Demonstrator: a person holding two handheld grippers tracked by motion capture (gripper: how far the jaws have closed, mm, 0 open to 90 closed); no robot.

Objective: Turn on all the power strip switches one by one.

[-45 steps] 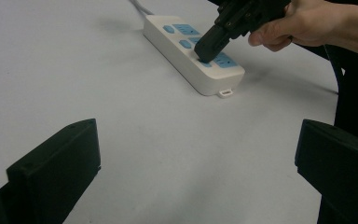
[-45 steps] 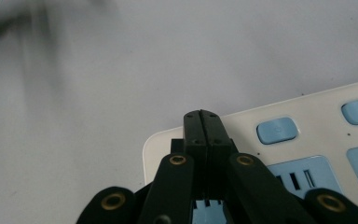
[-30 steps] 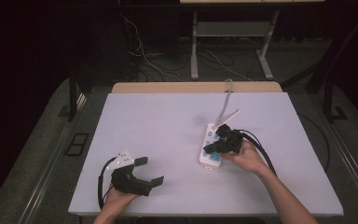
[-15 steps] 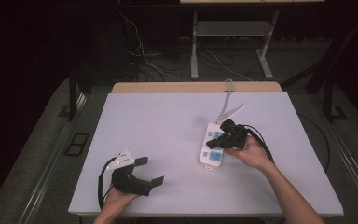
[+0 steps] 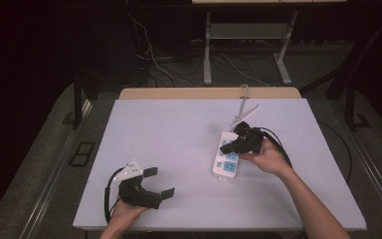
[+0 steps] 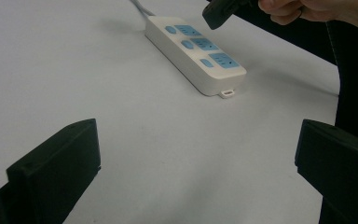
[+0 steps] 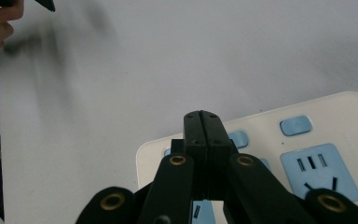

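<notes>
A white power strip (image 5: 225, 164) with blue sockets lies right of the table's middle, its white cord (image 5: 242, 107) running to the far edge. My right gripper (image 5: 228, 148) hovers just above the strip's far half, jaws pressed together with nothing between them. In the right gripper view the shut jaws (image 7: 203, 127) hang over the power strip (image 7: 326, 126) and its blue switches. My left gripper (image 5: 160, 182) rests near the front left of the table, open and empty. In the left gripper view its wide-apart jaws (image 6: 196, 158) frame the power strip (image 6: 193, 51) and the right gripper's tip (image 6: 219, 11).
The white table (image 5: 179, 129) has a wooden strip (image 5: 204, 93) along its far edge. The right gripper's black cable (image 5: 280, 145) loops beside the right hand. Beyond the table stand desk legs (image 5: 207, 55) and floor cables (image 5: 149, 45).
The right gripper has lifted slightly above the power strip, jaws still shut. The left gripper has stayed where it was.
</notes>
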